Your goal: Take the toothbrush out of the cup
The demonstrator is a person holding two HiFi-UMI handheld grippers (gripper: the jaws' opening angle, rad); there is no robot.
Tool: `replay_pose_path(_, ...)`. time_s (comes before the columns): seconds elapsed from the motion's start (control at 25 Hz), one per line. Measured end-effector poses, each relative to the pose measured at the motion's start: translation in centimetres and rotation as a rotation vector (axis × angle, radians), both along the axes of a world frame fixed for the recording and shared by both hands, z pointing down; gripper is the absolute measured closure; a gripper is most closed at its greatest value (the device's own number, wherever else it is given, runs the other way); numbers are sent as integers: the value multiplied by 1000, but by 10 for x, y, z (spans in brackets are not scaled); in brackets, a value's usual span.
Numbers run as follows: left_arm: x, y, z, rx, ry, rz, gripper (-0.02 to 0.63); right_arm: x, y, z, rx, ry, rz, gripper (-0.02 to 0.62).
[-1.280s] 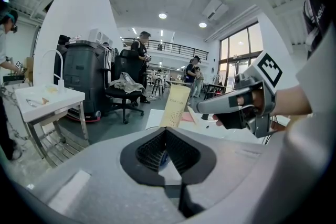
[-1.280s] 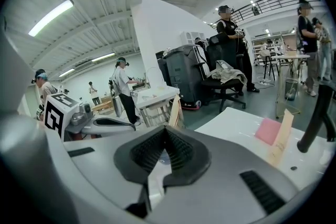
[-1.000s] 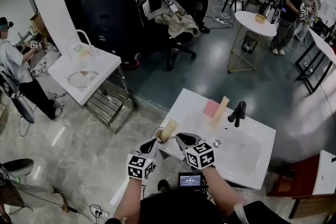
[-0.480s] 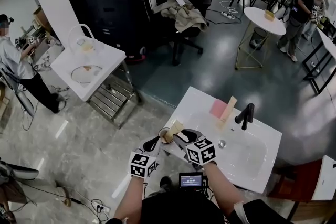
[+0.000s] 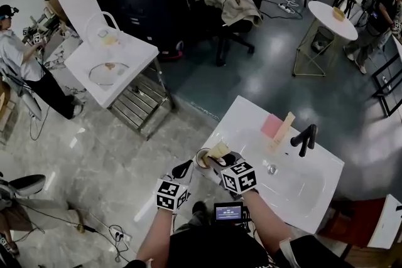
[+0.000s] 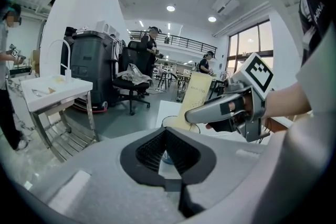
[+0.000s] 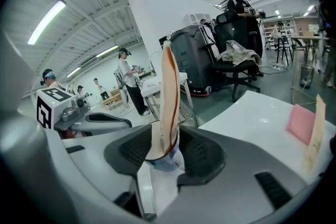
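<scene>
The toothbrush (image 5: pixel 218 150), in its tan card pack, is not out yet. It leans in the cup (image 5: pixel 202 159), which stands right at the 9 o'clock corner of the white worktop (image 5: pixel 242 122), with bare floor just beyond the edge.

The right tongs (image 7: pixel 167 139) come in from the cup's 5 o'clock. Their jaws have just been opening and now stand wide, with the pack and the cup's rim both between them and neither pressed. The left tongs (image 6: pixel 167 136) sit at the cup's 7 o'clock, drawn narrow with only a slim gap. I can see nothing pinched in them, only the cup's bluish foot showing through.

That's what worries me. The right jaws look to sit low enough to bracket the rim as well as the pack. If they close there, I'd expect them to clamp the cup, or wedge the pack against its wall. Then a lift would drag the cup along, and with nothing holding it down it could tip or skate off that corner.

A grip higher on the pack looks safer, though thin card might buckle or slide under a hard squeeze. The pink pad (image 5: pixel 271 126) at 2 o'clock and the black tap (image 5: pixel 306 138) at 3 o'clock stand well apart from all this.
</scene>
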State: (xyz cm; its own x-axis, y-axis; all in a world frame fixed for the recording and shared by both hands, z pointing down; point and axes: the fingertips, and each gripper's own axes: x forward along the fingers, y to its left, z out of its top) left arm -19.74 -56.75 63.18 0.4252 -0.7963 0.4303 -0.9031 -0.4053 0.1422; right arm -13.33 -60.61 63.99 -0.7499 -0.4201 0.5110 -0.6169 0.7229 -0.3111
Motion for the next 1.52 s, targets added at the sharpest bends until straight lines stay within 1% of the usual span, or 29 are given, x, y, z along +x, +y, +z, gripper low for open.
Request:
replay_pose_path(0.24, -9, 5, 7, -20, 4, -23, 597, -3, -3, 2, 20, 24, 12, 498)
replay_pose_path(0.4, -9, 4, 7, -16, 6, -26, 597, -2, -4, 2, 28, 31, 14, 526)
replay_pose_path(0.72, -4, 6, 3, -6, 10, -16, 597, -5, -2, -7, 43, 17, 9, 537)
replay_pose_path(1.04, -5, 8, -8, 21, 6, -14, 597, -6, 1, -24, 75, -1, 6, 540)
replay_pose_path(1.52, 10, 15, -26, 65, 9, 19, 597, 13, 5, -72, 159, -63, 59, 541)
